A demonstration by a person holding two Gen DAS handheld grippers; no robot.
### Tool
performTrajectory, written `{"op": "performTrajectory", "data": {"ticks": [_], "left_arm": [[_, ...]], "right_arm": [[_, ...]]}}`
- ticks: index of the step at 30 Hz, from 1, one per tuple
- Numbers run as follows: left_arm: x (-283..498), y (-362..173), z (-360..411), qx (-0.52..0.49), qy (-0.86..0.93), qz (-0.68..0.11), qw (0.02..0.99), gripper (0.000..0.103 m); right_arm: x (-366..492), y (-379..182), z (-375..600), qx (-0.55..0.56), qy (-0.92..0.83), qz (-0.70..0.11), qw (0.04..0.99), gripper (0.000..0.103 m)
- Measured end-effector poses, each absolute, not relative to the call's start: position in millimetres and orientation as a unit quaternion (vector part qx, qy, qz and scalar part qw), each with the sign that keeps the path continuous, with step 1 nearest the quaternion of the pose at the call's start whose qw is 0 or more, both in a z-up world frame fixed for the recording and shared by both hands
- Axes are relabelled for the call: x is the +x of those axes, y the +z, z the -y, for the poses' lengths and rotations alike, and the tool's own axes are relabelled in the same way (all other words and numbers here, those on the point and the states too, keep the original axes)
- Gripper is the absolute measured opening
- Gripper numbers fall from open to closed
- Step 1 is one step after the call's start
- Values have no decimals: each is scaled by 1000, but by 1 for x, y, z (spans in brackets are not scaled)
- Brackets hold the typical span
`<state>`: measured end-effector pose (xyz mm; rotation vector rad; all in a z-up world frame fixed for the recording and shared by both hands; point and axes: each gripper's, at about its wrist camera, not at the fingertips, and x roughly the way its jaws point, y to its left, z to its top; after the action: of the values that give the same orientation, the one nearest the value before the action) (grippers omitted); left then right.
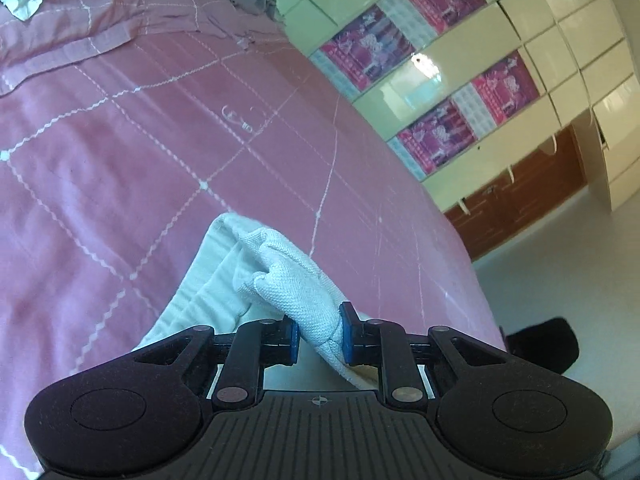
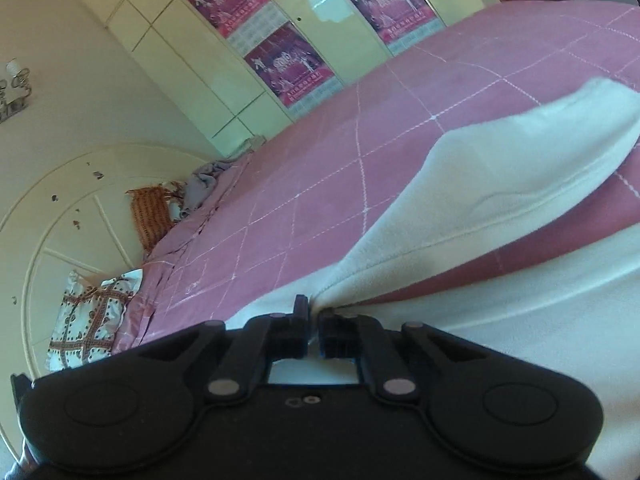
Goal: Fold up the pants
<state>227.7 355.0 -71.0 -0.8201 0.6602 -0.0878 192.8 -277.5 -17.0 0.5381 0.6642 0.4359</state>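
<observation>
White pants (image 1: 288,276) lie on a pink bedspread (image 1: 140,152). In the left wrist view my left gripper (image 1: 320,336) is shut on a thick bunched fold of the white fabric, which rises in a lump just ahead of the blue pads. In the right wrist view my right gripper (image 2: 314,330) is shut on a thin edge of the pants (image 2: 500,176). From that grip the cloth stretches up and to the right, lifted off the bedspread (image 2: 320,184), and more white fabric spreads below it at the right.
A cream wardrobe with purple posters (image 1: 440,68) stands beyond the bed's far edge. Patterned pillows (image 2: 92,320) and a grey crumpled cloth (image 2: 204,184) lie by the headboard. A dark object (image 1: 548,344) sits on the floor past the bed's corner.
</observation>
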Motion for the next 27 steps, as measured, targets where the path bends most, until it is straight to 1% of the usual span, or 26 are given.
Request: {"op": "performTrajectory", "data": {"ticks": [2, 4, 5, 6, 8, 11, 16, 21, 24, 27], "left_arm": [[224, -83, -359, -366, -38, -353, 860, 20], [220, -105, -356, -325, -25, -403, 855, 20], [220, -112, -354, -323, -26, -407, 854, 20], [217, -114, -353, -331, -24, -399, 855, 20], [216, -112, -351, -338, -17, -389, 857, 20], [215, -107, -344, -315, -11, -384, 868, 20], [206, -97, -343, -309, -10, -364, 879, 20], [195, -80, -350, -301, -13, -338, 892, 20], [191, -84, -353, -304, -10, -340, 890, 20], [193, -105, -350, -292, 1, -370, 882, 20]], "right_arm": [[165, -24, 276, 248, 211, -330, 886, 5], [150, -45, 271, 236, 204, -363, 878, 6], [148, -60, 269, 231, 196, -386, 871, 6], [147, -74, 267, 235, 184, -409, 862, 6], [143, -85, 271, 250, 179, -410, 859, 6], [142, -78, 269, 241, 177, -407, 863, 6], [134, -73, 272, 235, 178, -403, 867, 7], [119, -54, 275, 223, 193, -380, 876, 6], [112, -49, 277, 223, 201, -383, 874, 5], [110, -62, 276, 217, 198, -403, 867, 3]]}}
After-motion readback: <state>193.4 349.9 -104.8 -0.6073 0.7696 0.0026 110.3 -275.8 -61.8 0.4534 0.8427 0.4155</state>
